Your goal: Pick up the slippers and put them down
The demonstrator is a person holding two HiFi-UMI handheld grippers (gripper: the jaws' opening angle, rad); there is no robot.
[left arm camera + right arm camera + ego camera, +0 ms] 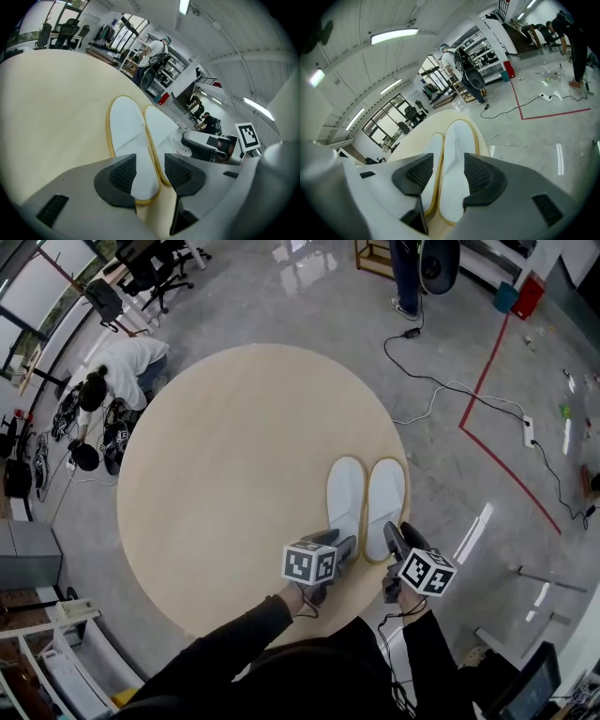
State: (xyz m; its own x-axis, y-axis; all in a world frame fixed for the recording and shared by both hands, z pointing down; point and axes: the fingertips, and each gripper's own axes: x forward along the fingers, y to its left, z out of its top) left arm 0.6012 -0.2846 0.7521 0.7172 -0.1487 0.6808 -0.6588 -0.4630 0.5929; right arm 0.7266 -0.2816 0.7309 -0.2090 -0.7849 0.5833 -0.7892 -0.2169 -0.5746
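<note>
Head view looks down; gripper views closely share the slippers (126,131).

Black long sleeves (234,641) on both arms; left tongs (349,547) and right tongs (392,534) have grey shells and dark ribbed pads (123,176), each topped by a white cube (309,563) with black square markers, and a thin cable (382,634) runs under the right.

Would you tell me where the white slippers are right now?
Head view: the slippers lie side by side at the round table's right edge, before the left gripper and right gripper.
</note>
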